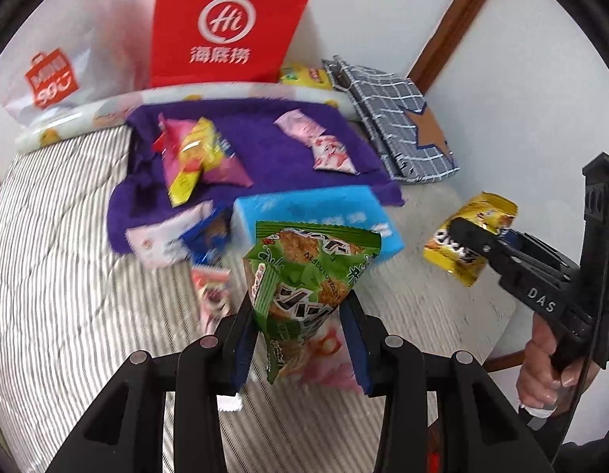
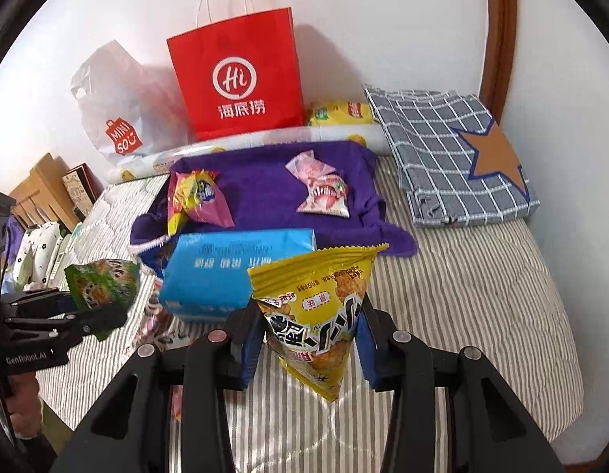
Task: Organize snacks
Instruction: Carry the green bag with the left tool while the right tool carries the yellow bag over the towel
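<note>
My left gripper (image 1: 300, 315) is shut on a green snack packet (image 1: 308, 272) and holds it above the striped bed; it also shows in the right wrist view (image 2: 101, 283). My right gripper (image 2: 310, 329) is shut on a yellow snack packet (image 2: 318, 299), held above the bed; the packet also shows in the left wrist view (image 1: 470, 236). On a purple cloth (image 2: 265, 197) lie a pink-and-yellow packet (image 2: 198, 197) and a pink-white packet (image 2: 324, 189). More packets (image 1: 210, 287) lie near the cloth's front edge.
A blue tissue pack (image 2: 225, 272) lies in front of the cloth. A red paper bag (image 2: 241, 79) and a white plastic bag (image 2: 115, 118) stand against the wall. A folded checked cloth (image 2: 454, 157) lies at the right. A yellow pack (image 2: 340, 112) sits behind a rolled mat (image 2: 265, 142).
</note>
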`<state>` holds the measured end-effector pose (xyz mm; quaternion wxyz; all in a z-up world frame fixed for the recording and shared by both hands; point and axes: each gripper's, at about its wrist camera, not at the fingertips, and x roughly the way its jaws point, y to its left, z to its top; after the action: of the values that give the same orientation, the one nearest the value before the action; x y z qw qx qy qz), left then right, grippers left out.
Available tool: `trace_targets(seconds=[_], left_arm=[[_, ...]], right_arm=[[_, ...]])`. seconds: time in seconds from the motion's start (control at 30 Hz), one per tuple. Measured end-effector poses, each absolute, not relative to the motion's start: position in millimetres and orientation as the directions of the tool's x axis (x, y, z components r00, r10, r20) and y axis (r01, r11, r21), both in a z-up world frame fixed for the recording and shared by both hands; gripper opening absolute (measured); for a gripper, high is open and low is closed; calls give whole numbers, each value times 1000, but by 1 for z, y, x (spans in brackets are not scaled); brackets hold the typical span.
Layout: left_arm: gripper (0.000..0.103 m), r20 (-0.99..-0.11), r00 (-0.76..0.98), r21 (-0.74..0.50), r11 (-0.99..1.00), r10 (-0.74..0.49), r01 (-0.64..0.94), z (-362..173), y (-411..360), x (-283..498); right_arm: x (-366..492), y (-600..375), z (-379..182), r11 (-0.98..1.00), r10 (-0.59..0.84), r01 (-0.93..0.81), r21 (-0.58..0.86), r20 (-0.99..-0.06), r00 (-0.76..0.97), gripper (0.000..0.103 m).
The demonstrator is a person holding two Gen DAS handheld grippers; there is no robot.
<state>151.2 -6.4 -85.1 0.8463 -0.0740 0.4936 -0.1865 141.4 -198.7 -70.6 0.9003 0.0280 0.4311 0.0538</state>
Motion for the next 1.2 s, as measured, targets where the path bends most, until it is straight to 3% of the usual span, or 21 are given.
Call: trace_targets(seconds=[0.7, 1.2], left_arm=[[39, -786, 538, -258, 952, -304, 162, -40, 30, 281], [39, -825, 486, -286, 955, -288, 81, -85, 59, 378]], right_arm=[[286, -178, -51, 977, 211, -158, 142, -743, 635, 41], [379, -163, -97, 965, 248, -218, 148, -789, 562, 41]])
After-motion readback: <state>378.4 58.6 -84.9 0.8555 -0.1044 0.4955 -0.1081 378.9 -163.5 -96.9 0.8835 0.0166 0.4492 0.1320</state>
